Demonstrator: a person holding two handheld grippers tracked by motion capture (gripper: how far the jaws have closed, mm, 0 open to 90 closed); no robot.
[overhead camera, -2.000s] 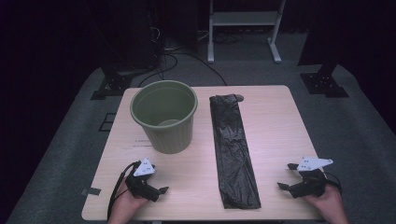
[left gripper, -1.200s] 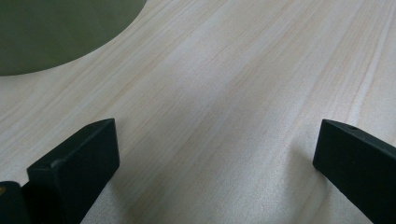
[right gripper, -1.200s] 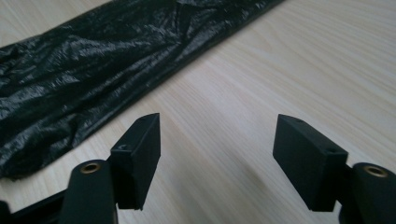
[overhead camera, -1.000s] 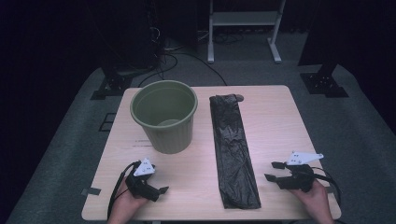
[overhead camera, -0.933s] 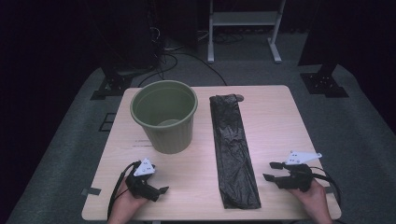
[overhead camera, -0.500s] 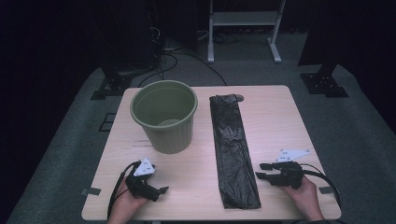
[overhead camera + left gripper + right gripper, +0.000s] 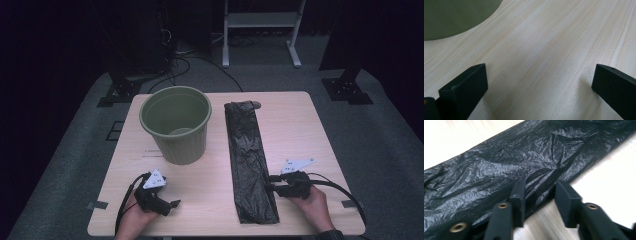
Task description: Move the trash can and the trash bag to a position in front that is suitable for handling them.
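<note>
Near the table's (image 7: pixel 320 120) front right corner, the right hand-held gripper (image 7: pixel 270 183) meets the bag's (image 7: pixel 247 155) long side edge, jaws closing astride it, not yet clamped.

Table layout, bin left of bag
The bin (image 7: pixel 176 123) is set on the table (image 7: pixel 310 130), with the folded bag (image 7: pixel 250 160) laid flat just right of it.
</note>
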